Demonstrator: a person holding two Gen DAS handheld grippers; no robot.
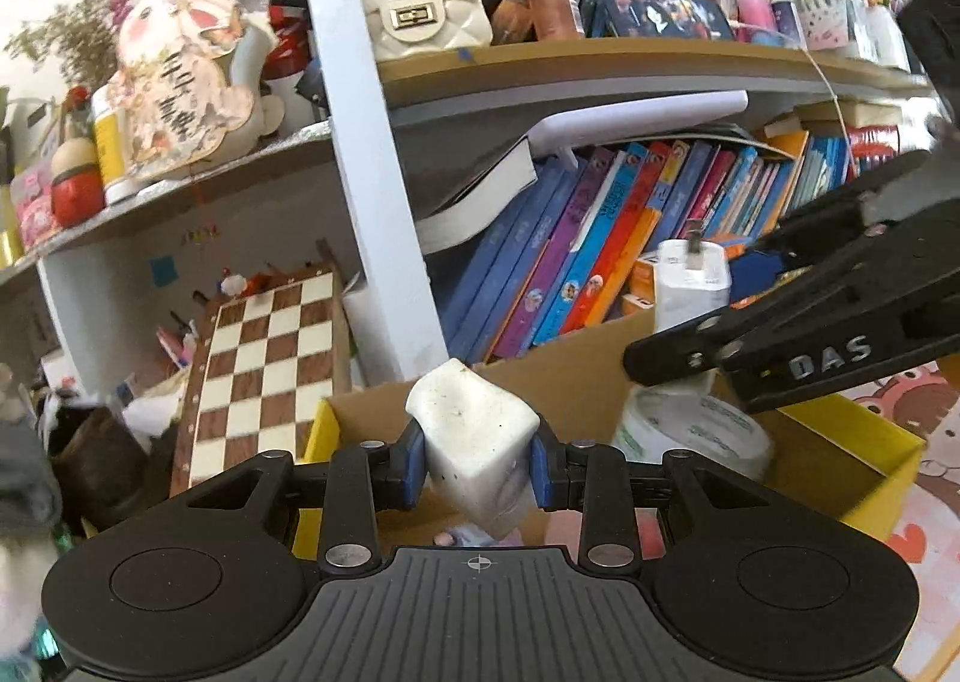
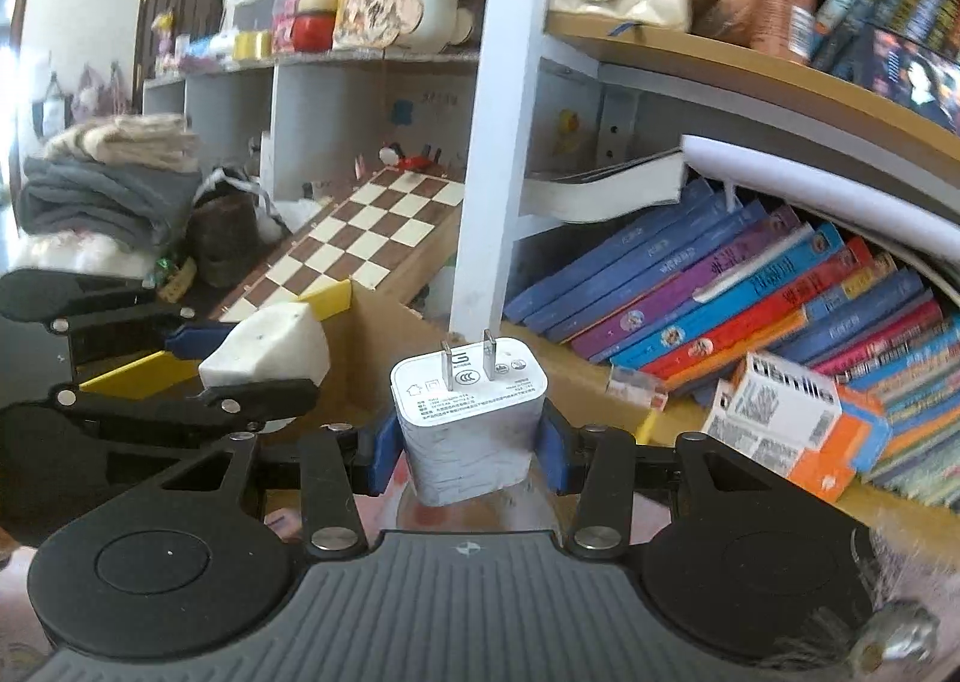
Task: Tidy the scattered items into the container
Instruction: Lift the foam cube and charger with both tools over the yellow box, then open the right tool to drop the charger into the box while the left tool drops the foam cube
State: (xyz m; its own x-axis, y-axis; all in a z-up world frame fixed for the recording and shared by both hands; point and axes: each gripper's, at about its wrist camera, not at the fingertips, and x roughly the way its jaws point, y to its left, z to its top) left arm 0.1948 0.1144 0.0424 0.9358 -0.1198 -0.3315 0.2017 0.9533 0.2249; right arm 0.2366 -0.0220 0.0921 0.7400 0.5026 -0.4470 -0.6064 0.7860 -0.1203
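Both tongs clenched: left (image 1: 478, 463) grips eraser (image 1: 474, 436), right (image 2: 469, 451) grips charger (image 2: 471, 418); box (image 1: 576, 376) floor mostly hidden.

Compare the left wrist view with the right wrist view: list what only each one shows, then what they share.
Only the left wrist view shows the white round tub inside the yellow-rimmed cardboard box.

Only the right wrist view shows the folded grey clothes and the orange-and-white carton.

Both show the left gripper clamping the dirty white block, the right gripper clamping the white two-pin charger plug, and the brown-and-cream chessboard.
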